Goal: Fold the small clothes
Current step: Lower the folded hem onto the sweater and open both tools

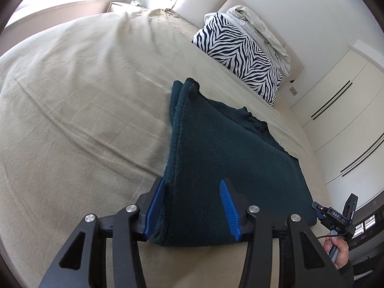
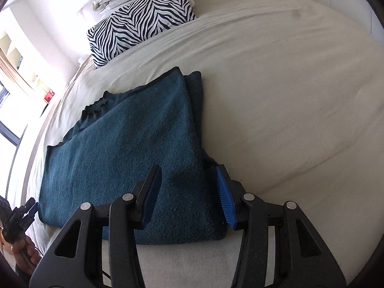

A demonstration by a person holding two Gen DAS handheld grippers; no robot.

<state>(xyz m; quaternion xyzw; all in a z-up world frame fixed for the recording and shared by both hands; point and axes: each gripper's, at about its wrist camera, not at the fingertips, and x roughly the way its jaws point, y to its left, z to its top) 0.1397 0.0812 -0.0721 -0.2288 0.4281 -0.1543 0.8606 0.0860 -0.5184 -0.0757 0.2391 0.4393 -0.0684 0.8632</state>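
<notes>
Both tongs stand released, jaws spread over the near hem of the sweater [image 1: 216, 158]: left gripper [image 1: 193, 206] astride one corner, right gripper [image 2: 189, 196] astride the other. The sweater lies part-folded on the bed [image 1: 84, 96]. Judged best practice: clamp both corners evenly before lifting. Only the right view shows the stacked edge clearly; beyond, a pillow [image 2: 134, 24].

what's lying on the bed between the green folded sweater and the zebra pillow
Nothing: only bare beige sheet separates the sweater from the zebra pillow, clearest in the right wrist view.
</notes>
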